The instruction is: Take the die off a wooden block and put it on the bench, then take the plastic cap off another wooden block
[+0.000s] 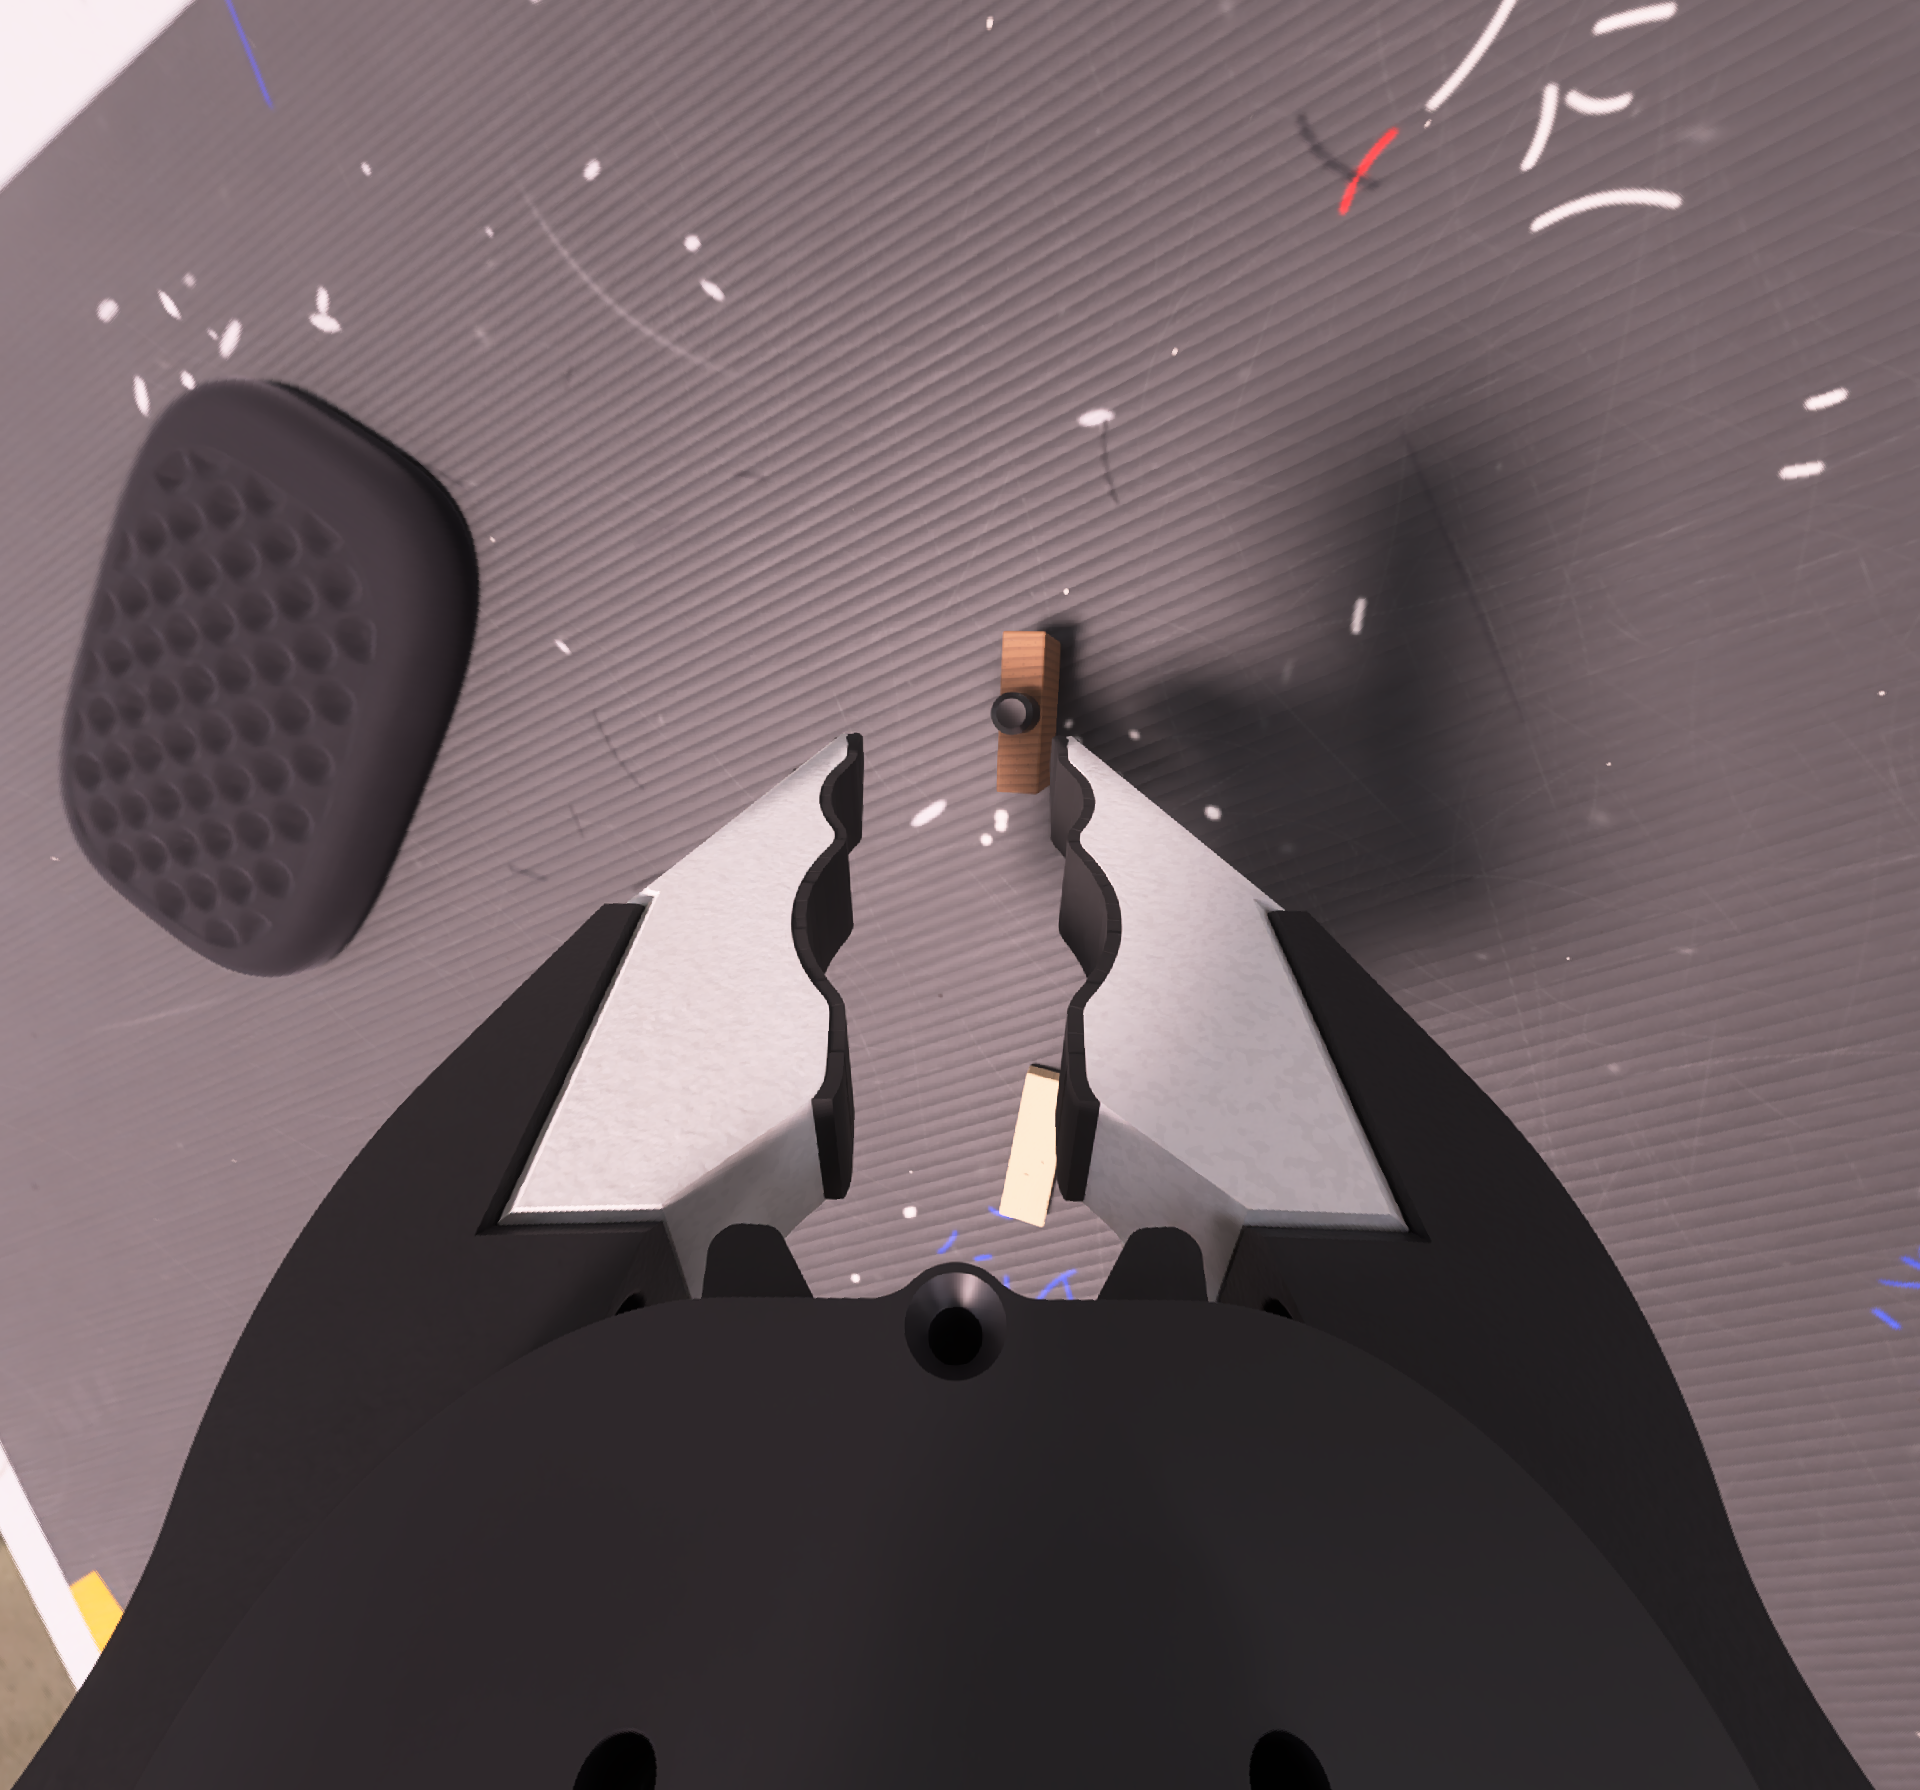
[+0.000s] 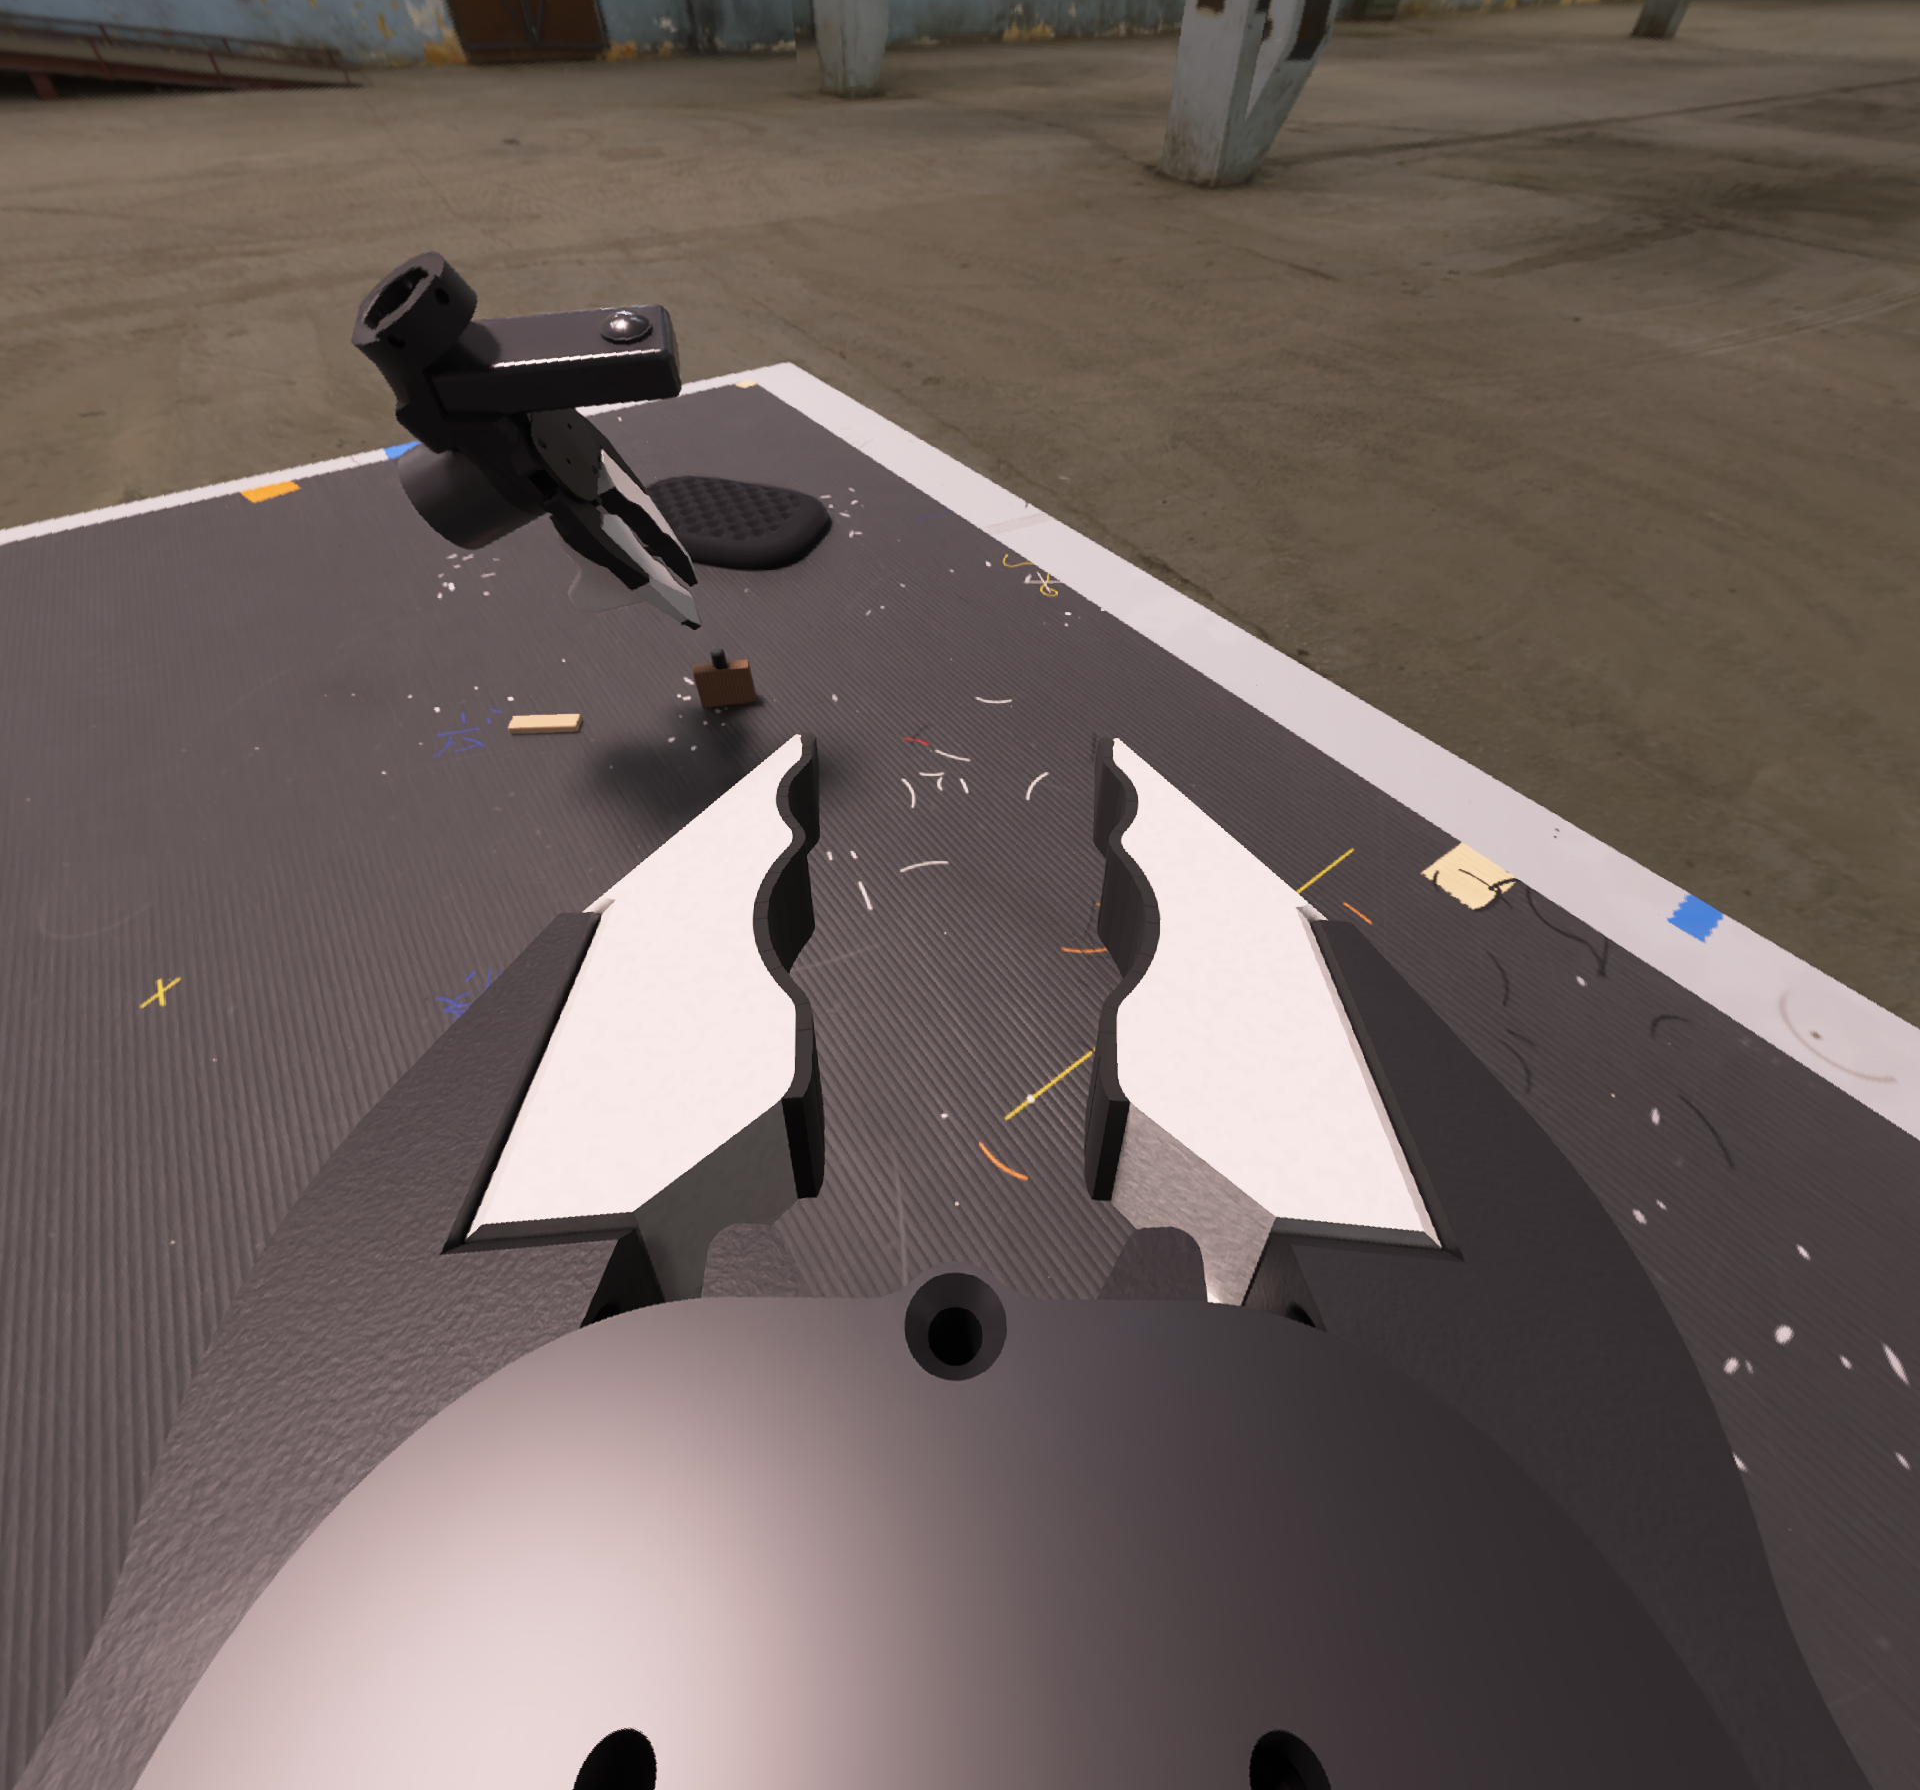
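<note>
A brown wooden block stands on the dark ribbed bench with a small black plastic cap on top. My left gripper is open and empty, hovering above the bench, with the capped block just beyond its right fingertip. A pale wooden block lies flat on the bench below, between the fingers. The right wrist view shows the brown block, the cap, the pale block and the left gripper above them. My right gripper is open and empty, short of them. No die shows.
A black dimpled pad lies left of the left gripper and also shows in the right wrist view. The bench's white border runs along the right and far sides. A tan tape patch and a blue one sit near the right edge.
</note>
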Motion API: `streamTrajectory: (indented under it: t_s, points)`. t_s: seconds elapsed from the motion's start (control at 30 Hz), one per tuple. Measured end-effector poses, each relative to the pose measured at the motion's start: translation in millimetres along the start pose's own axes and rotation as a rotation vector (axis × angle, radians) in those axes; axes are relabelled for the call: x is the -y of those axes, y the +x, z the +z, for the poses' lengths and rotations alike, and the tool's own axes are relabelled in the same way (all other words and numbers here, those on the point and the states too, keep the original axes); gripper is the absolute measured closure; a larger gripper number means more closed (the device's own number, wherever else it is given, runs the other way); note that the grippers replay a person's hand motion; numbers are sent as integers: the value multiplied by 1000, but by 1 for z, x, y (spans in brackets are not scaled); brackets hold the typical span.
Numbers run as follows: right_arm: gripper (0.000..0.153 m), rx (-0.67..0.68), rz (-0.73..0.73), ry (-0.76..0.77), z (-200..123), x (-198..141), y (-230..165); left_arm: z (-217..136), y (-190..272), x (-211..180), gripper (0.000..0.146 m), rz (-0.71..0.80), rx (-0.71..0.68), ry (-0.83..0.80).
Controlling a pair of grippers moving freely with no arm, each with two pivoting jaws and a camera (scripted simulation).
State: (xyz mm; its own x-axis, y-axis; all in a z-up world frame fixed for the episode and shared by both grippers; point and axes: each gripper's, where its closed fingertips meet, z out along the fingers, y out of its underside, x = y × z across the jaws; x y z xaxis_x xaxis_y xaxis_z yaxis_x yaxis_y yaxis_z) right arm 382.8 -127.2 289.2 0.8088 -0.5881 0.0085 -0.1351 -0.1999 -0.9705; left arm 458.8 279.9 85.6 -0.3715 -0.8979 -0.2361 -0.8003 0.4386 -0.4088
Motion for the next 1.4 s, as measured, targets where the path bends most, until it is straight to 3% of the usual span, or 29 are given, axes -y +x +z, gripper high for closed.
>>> streamTrajectory:
  t_s: [0.2,0.53,0.67,0.8,0.93,1.03,1.17,1.27,1.4]
  points:
    - [99,3,-8,-38,9,-8,0,18,9,-4,113,-8,-61,-55]
    - [99,-1,-30,-78,15,-15,0,42,8,-16,121,-16,-49,-152]
    - [99,2,-35,-81,15,-15,-1,42,15,-17,137,-3,-98,-156]
    - [99,-2,-39,-73,14,-14,0,25,13,-22,137,9,-77,-188]
    - [99,-6,-38,-63,12,-12,1,-30,17,-2,137,17,-22,-74]
    - [99,-7,-40,-61,12,-11,1,-87,60,28,137,97,-59,107]
    - [99,-4,-44,-69,13,-13,0,-134,181,57,137,417,-333,302]
    - [99,0,-48,-81,15,-15,0,-124,251,53,137,621,-460,229]
    - [99,-11,-49,-97,15,-19,5,-83,286,44,137,719,-468,77]
